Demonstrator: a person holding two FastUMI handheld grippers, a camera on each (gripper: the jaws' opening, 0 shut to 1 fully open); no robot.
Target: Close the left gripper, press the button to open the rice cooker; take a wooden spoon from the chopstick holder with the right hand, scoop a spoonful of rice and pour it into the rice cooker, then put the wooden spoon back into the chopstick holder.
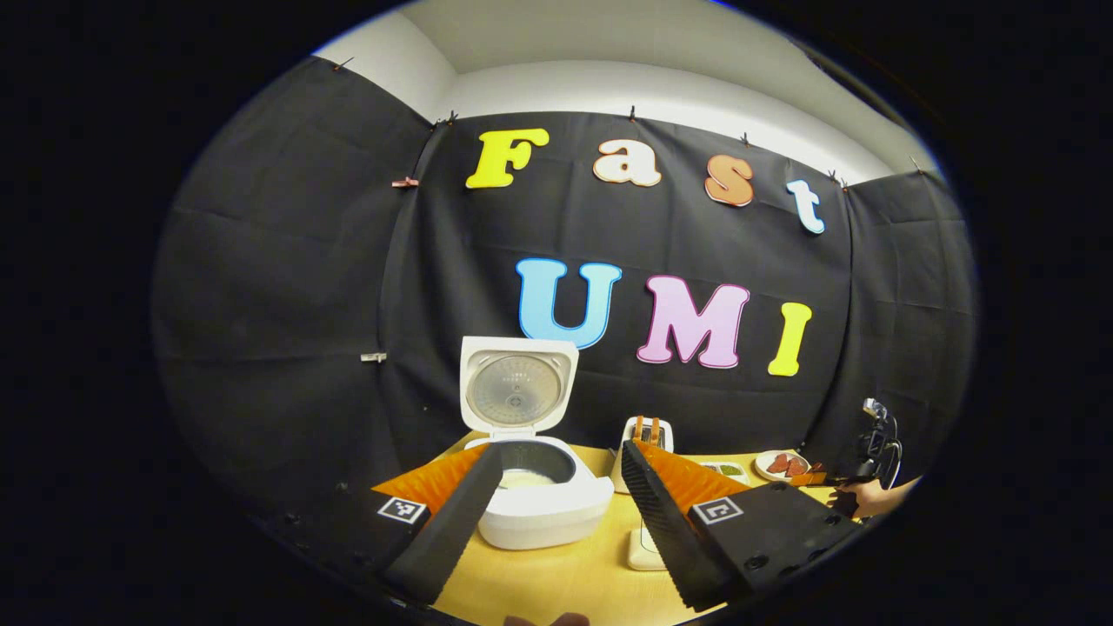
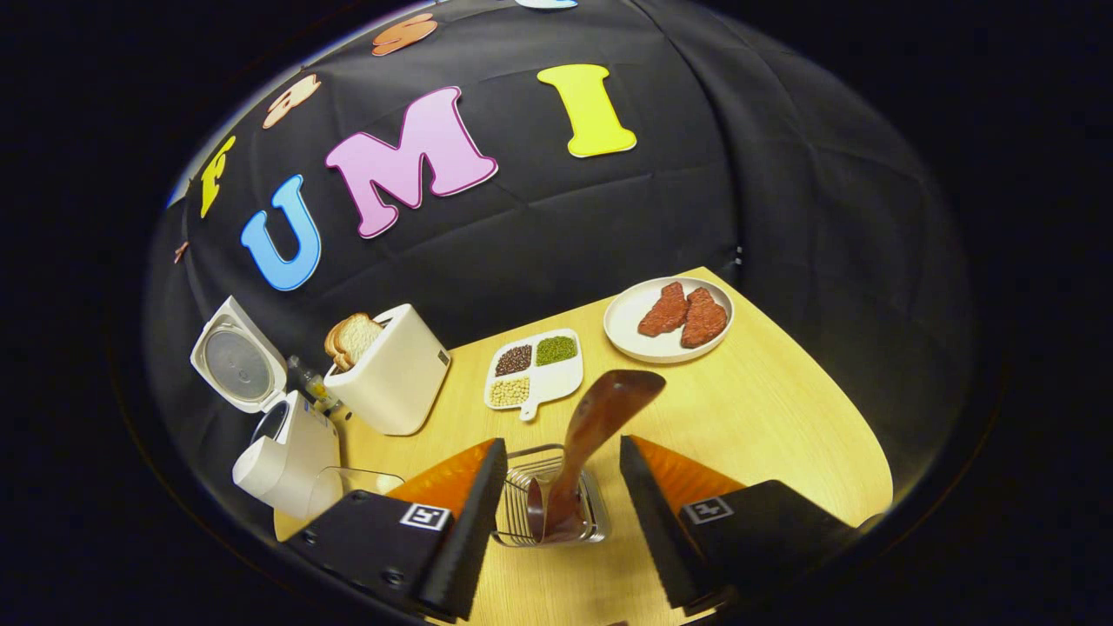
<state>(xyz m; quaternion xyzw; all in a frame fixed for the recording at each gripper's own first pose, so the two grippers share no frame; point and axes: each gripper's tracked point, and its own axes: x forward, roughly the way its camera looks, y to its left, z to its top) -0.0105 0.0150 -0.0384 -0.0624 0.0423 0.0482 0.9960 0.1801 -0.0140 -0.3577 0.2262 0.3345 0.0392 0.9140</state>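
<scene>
The wooden spoon (image 2: 584, 452) stands in the chopstick holder (image 2: 548, 509), directly between the right gripper's (image 2: 556, 504) spread fingers. Its handle leans away, bowl uppermost. The left gripper (image 1: 556, 509), also spread apart, faces the open rice cooker (image 1: 539, 496).

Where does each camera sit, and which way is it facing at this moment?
Left gripper view: rides the open left gripper, level, facing the open rice cooker; a hand shows far right.
Right gripper view: rides the open right gripper, tilted down at the wooden spoon in the chopstick holder.
Shared: rice cooker, toaster, plate.
</scene>
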